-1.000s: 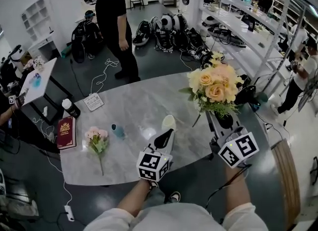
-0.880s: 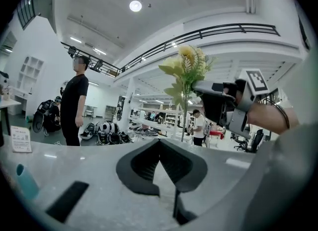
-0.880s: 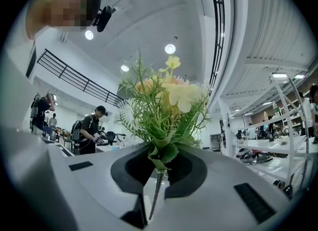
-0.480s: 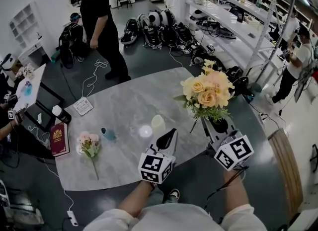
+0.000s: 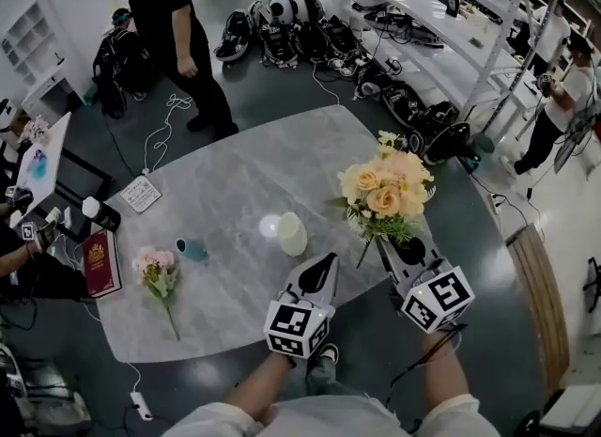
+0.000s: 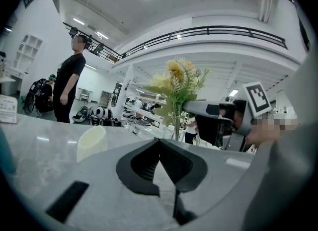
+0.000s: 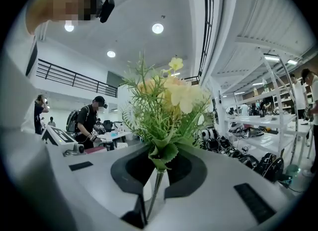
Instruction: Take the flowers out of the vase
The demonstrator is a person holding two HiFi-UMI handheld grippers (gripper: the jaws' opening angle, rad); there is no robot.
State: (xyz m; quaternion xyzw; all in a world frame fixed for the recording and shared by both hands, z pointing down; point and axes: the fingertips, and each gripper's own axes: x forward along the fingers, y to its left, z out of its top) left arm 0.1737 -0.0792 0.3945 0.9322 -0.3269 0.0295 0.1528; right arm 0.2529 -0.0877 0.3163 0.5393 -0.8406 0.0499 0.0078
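Note:
In the head view a bouquet of peach and yellow flowers [image 5: 383, 191] hangs clear of the vase, above the table's right side. My right gripper [image 5: 394, 249] is shut on its thin green stem [image 7: 153, 195], and the blooms [image 7: 171, 96] rise straight in front of that gripper's camera. The pale cream vase [image 5: 292, 234] stands on the grey marble table [image 5: 235, 181], left of the bouquet; the left gripper view shows the vase [image 6: 91, 143] at the left. My left gripper [image 5: 321, 271] is shut and empty, just short of the vase. My left gripper [image 6: 160, 145] shows its jaws meeting.
A pink flower bunch [image 5: 155, 268] lies at the table's left, beside a small teal object [image 5: 191, 249]. A red book [image 5: 98, 261], a bottle [image 5: 99, 211] and a power strip [image 5: 141, 193] sit further left. A person in black [image 5: 169, 22] stands beyond; bags litter the floor.
The right gripper has come down with the bouquet, closer to the table. The left gripper has sunk too and sits a little back from the vase.

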